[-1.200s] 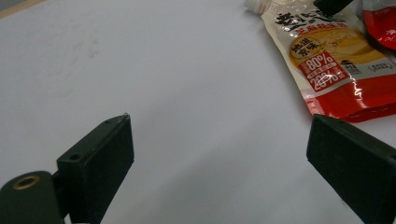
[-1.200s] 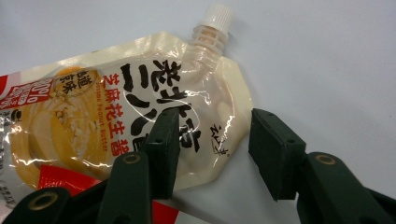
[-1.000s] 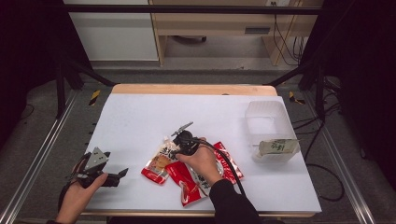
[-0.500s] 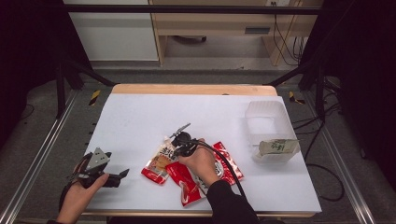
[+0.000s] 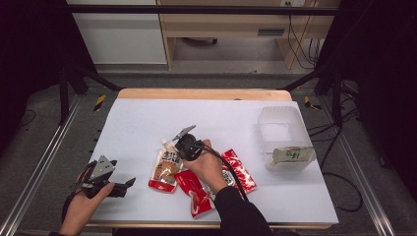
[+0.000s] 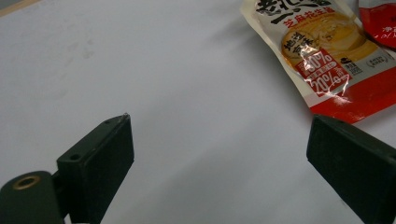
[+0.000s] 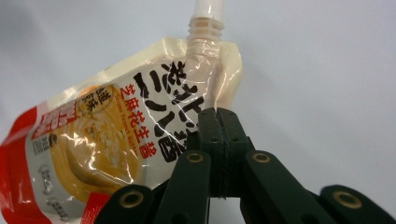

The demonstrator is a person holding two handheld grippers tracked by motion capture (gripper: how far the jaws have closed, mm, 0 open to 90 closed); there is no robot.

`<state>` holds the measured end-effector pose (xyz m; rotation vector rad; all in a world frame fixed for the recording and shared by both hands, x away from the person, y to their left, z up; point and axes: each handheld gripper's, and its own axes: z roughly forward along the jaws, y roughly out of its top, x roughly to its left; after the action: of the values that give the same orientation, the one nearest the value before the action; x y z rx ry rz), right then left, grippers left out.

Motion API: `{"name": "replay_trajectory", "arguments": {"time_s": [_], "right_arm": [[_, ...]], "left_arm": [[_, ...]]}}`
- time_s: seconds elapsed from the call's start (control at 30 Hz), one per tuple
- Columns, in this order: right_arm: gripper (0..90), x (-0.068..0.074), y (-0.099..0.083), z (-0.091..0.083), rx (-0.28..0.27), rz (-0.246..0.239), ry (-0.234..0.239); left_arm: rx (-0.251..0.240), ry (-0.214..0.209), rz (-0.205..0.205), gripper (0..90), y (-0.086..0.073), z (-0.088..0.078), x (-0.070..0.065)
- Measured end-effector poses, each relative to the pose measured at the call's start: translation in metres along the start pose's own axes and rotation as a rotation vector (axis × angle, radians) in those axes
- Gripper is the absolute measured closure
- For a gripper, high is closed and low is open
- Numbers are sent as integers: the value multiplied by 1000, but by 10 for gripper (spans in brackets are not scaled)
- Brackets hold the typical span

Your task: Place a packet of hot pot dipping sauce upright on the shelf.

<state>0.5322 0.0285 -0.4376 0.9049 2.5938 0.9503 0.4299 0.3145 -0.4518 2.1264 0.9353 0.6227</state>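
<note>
Red packets (image 5: 196,192) crowd my sauce pouch (image 5: 166,169) near the surface's front edge; right gripper (image 5: 178,135) jaws just clenched on its edge, left gripper (image 5: 123,186) jaws released.

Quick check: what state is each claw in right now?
Left claw: open, nothing between its jaws, above bare table.
Right claw: its jaws have just closed; shut on an edge of the spouted sauce pouch.

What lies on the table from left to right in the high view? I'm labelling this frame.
Left gripper → spouted sauce pouch → red packet → second red packet → clear container.
</note>
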Motion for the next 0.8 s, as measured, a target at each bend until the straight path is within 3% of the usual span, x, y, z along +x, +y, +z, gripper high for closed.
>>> {"name": "replay_trajectory", "arguments": {"time_s": [0.2,0.47,0.8], "right_arm": [[900,2,18,-4,-47,-18,-21],[900,1,35,-22,-88,-81,-40],[900,13,50,-42,-133,-178,-43]], "left_arm": [[-6,2,-6,73,0,-2,1],[-43,-10,-29,82,5,-6,3],[-84,-34,15,105,48,-14,15]]}}
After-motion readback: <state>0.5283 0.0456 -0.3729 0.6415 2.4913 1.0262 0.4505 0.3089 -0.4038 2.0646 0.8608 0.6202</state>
